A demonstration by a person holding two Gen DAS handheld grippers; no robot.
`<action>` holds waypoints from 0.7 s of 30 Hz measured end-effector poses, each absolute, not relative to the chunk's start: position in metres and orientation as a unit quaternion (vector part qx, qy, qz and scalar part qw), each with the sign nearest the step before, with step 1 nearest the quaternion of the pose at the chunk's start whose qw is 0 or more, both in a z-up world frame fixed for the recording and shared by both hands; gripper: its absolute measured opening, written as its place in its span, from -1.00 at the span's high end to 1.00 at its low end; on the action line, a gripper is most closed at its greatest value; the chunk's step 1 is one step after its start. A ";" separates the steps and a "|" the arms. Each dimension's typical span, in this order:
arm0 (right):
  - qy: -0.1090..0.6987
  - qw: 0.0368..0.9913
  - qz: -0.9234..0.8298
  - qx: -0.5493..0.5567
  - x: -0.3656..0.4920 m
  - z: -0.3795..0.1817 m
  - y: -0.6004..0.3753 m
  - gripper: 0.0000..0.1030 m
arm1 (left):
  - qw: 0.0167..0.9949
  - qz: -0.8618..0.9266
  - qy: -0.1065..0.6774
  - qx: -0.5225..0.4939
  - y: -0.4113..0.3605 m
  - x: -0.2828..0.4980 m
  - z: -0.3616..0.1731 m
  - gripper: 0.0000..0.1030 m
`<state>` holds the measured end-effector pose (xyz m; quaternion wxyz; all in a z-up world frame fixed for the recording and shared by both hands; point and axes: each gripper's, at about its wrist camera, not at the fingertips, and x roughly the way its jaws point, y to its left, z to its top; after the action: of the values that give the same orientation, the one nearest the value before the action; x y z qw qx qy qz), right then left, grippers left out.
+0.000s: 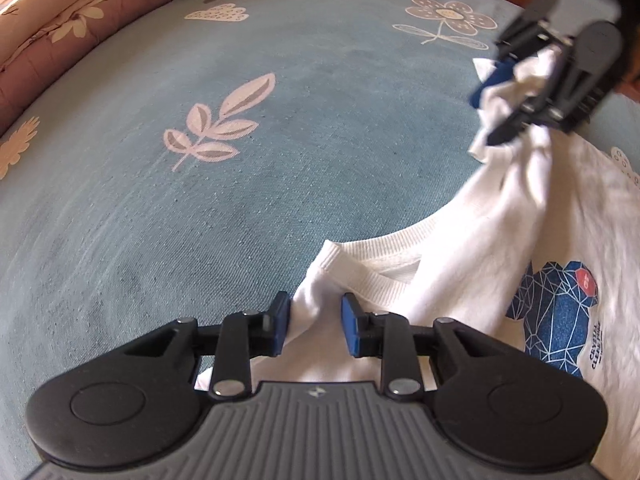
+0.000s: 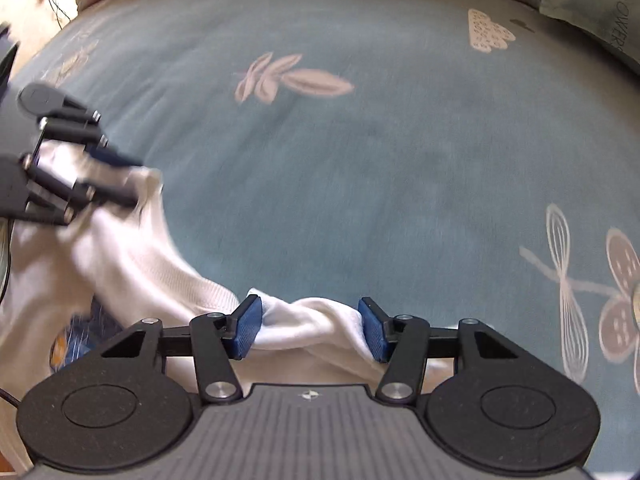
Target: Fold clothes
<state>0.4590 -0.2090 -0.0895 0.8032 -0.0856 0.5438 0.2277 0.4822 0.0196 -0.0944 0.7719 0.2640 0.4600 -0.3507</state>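
On the bed (image 1: 240,208), white T-shirt (image 1: 500,240) print-up, no fold visible; left gripper (image 1: 314,328) and right gripper (image 2: 310,330) each pinch bunched shoulder cloth.

T-shirt (image 1: 500,232) on bedsheet (image 1: 280,184), toward the right and near side in the left wrist view. Left gripper (image 1: 314,326) at shirt's near shoulder edge, beside collar (image 1: 380,276), cloth between the fingers. Right gripper (image 2: 312,330) at the opposite shoulder, bunched cloth between its fingers. Quilt (image 1: 60,28) at far left edge of bedsheet. Pillow (image 2: 600,12) behind, far right in the right wrist view.
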 end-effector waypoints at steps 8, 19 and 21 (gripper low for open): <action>0.541 0.805 0.218 -0.108 0.435 -0.088 -0.201 -0.18 | 0.762 -0.359 0.437 0.315 0.011 0.476 -0.094 0.39; 0.457 0.774 0.313 -0.306 0.394 -0.083 -0.173 -0.03 | 0.751 -0.363 0.436 0.338 0.004 0.470 -0.094 0.60; 0.451 0.766 0.323 -0.324 0.388 -0.082 -0.171 0.28 | 0.751 -0.361 0.426 0.353 0.001 0.461 -0.094 0.73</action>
<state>0.3879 -0.1708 -0.0821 0.7660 -0.3243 0.4512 0.3234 0.4613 0.0015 -0.0945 0.7506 0.3531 0.4262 -0.3608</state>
